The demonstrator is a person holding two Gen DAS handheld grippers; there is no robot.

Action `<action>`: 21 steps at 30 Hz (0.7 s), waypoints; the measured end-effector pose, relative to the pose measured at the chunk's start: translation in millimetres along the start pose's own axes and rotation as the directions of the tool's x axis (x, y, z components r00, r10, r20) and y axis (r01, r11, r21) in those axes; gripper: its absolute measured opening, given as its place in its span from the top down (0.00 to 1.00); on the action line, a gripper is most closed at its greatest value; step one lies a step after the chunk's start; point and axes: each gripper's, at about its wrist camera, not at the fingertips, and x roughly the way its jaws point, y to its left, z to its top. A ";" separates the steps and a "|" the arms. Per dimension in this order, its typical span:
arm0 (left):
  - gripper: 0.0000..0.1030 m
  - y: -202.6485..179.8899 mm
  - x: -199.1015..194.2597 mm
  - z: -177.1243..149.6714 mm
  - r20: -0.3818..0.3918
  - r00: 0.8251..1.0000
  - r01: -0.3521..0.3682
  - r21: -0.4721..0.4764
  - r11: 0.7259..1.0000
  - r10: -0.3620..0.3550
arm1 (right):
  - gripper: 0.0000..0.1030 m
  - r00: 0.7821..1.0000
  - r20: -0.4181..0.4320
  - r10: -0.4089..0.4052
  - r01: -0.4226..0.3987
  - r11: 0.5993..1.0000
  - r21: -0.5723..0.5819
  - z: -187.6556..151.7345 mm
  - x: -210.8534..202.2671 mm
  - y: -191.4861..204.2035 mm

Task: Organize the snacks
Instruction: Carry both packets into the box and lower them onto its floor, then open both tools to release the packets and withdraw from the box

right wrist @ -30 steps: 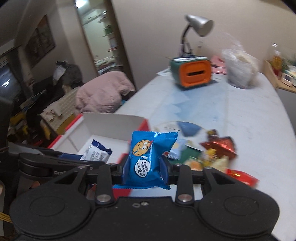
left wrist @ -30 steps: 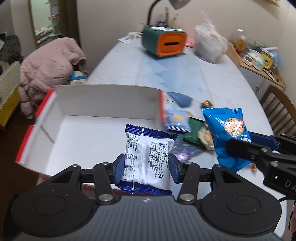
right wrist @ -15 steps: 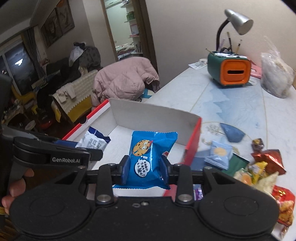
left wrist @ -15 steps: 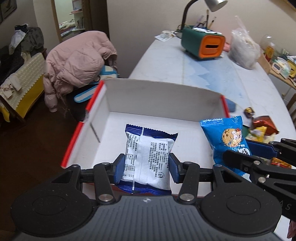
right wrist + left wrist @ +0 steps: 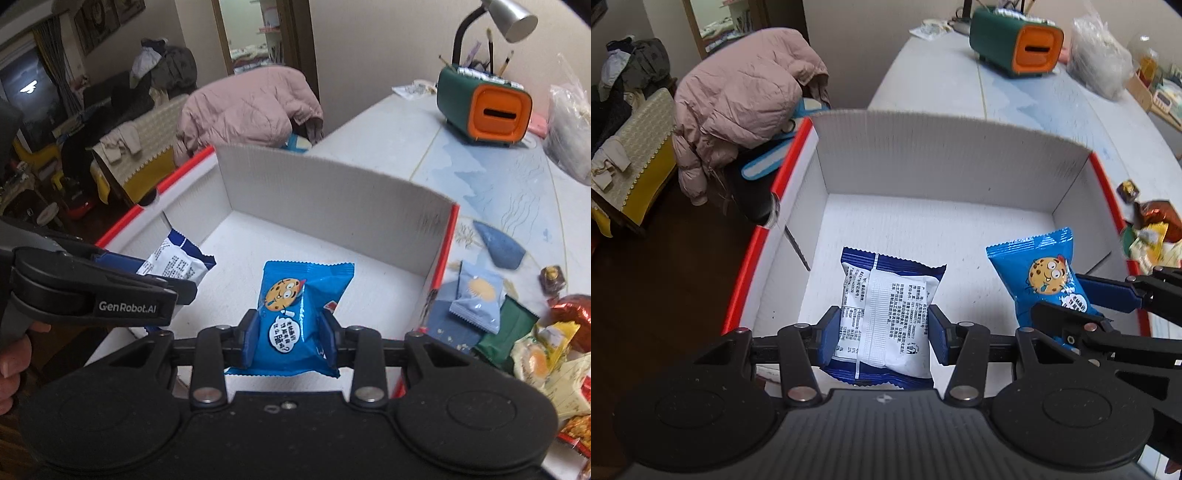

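Note:
My left gripper (image 5: 882, 334) is shut on a white and dark blue snack packet (image 5: 886, 314), held over the near left part of an open white cardboard box (image 5: 945, 147) with red edges. My right gripper (image 5: 290, 334) is shut on a bright blue cookie packet (image 5: 295, 314), held over the near right part of the same box (image 5: 332, 192). Each gripper shows in the other's view: the cookie packet (image 5: 1045, 277) to the right, the white packet (image 5: 173, 262) to the left. The box floor under them is bare.
A pile of loose snacks (image 5: 517, 332) lies on the table right of the box. A green and orange holder (image 5: 484, 107) with a lamp and a clear bag (image 5: 1097, 62) stand at the far end. A pink jacket (image 5: 746, 96) hangs on a chair to the left.
Both grippers have moved left and forward with their packets, from beside the box to over its inside. The snack pile has slid to the right of the views.

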 end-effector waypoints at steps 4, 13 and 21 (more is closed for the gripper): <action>0.53 -0.3 7.6 -1.1 -0.021 1.000 0.007 0.012 1.000 -0.006 | 0.67 1.000 -0.020 -0.010 0.010 1.000 0.008 -1.9 7.0 0.9; 0.52 -2.5 14.0 -4.3 -0.033 0.999 0.022 0.042 0.999 -0.021 | 0.67 0.999 -0.030 -0.024 0.025 0.999 0.024 -3.7 11.2 1.2; 0.48 -1.3 3.7 -5.7 -0.011 0.999 0.048 0.044 0.998 -0.048 | 0.62 1.000 -0.003 -0.020 0.020 0.999 0.046 -5.0 -4.0 -2.7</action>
